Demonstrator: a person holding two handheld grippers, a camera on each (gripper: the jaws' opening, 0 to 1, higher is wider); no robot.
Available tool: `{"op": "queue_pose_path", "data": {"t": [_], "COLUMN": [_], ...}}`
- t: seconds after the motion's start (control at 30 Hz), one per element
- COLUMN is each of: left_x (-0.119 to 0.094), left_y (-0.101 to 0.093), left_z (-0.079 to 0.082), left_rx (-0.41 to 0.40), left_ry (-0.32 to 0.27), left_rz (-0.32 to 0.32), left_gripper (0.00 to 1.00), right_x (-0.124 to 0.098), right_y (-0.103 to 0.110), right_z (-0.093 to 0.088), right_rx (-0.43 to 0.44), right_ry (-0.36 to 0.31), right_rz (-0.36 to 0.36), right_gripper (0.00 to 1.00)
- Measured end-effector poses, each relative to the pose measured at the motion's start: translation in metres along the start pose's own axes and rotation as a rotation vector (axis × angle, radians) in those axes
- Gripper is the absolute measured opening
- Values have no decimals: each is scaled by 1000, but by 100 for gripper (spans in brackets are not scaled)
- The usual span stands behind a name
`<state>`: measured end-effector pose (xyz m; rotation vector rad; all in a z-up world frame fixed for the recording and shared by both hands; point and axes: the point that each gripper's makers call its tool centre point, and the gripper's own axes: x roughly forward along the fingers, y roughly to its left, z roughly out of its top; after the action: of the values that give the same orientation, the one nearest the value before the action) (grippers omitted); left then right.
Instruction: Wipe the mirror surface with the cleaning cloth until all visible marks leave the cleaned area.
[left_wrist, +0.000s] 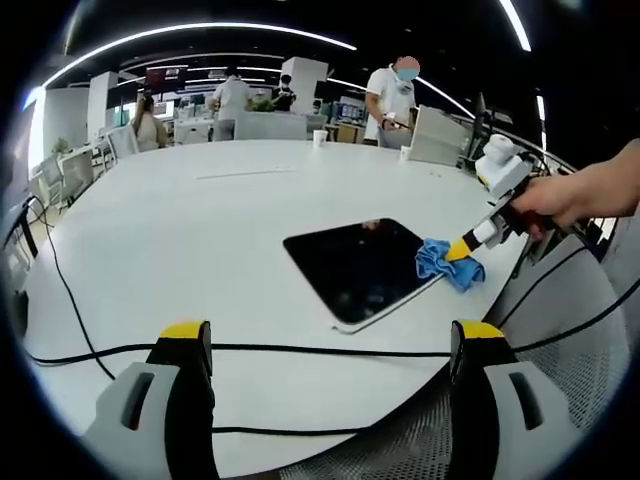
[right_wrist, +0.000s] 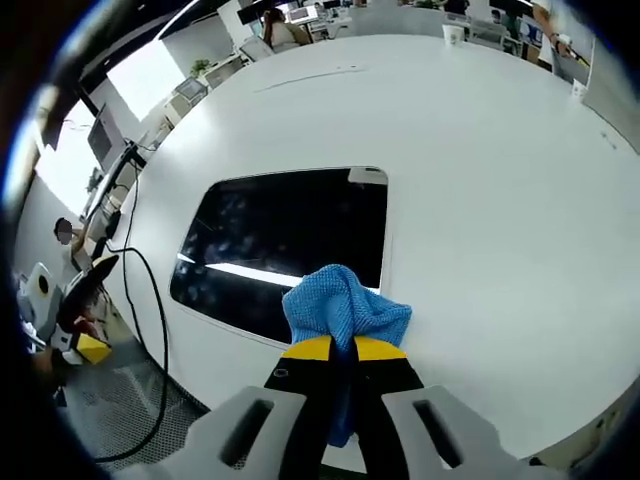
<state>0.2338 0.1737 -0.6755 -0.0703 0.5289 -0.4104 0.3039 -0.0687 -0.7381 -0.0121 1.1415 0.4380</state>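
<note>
A dark rectangular mirror lies flat on the white table, near its right edge. My right gripper comes in from the right, held by a hand, and is shut on a blue cleaning cloth that rests on the mirror's right corner. In the right gripper view the mirror shows faint smudges, and the blue cloth bunches out of my right gripper over the mirror's near edge. My left gripper stands open above the near table edge, holding nothing.
Black cables run across the near table edge in front of the mirror. A mesh chair back stands at the right. Paper cups and a box sit at the far side, where people stand among desks.
</note>
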Motion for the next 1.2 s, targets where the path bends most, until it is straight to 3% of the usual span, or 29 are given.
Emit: {"op": "queue_pose_path", "data": {"t": [0.6,1.2], "left_x": [1,1], "left_y": [-1,-2], "left_z": [-1,0], "left_rx": [-2,-13], "left_ry": [-1,-5], "left_rz": [-6,-14], "left_gripper": [99,99], "right_x": [2,15], "right_y": [0,-2], "right_z": [3,30], "right_rx": [57,16], "right_ry": [9,0], "right_rz": [-7,-40], "right_gripper": [1,0]}}
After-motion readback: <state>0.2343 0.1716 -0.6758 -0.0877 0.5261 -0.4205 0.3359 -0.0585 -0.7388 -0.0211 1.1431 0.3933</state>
